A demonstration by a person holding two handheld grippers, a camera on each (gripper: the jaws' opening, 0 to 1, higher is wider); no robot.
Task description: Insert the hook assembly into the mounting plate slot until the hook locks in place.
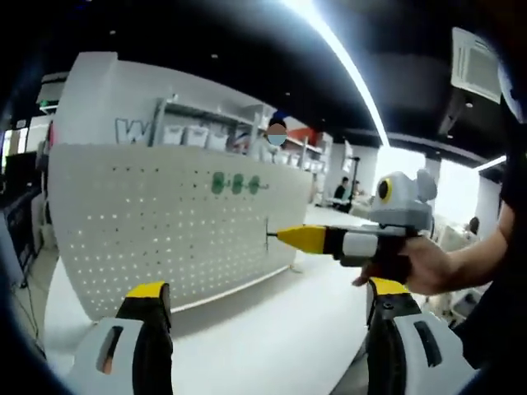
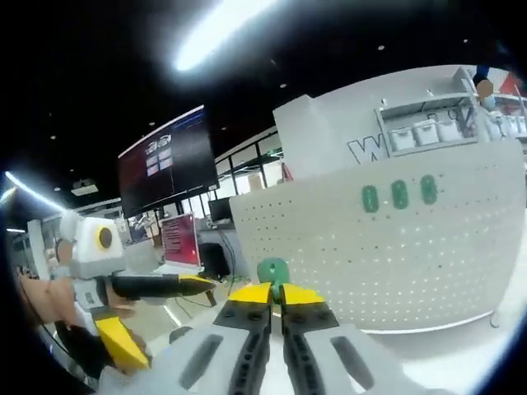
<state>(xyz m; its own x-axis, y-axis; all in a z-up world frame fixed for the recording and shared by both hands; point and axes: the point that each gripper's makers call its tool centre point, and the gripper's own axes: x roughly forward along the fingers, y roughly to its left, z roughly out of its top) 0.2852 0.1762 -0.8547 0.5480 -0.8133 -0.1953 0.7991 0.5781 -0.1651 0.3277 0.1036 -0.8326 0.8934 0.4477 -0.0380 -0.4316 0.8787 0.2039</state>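
Right tool clamped on green hook, seemingly short of pegboard; left tool agape.

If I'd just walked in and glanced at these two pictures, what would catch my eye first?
Probably the big white pegboard standing upright on the white table, with three green hooks in a row near its top. Next, the right gripper, its yellow-tipped jaws shut on another green hook in front of the board. The left gripper waits with jaws wide apart.
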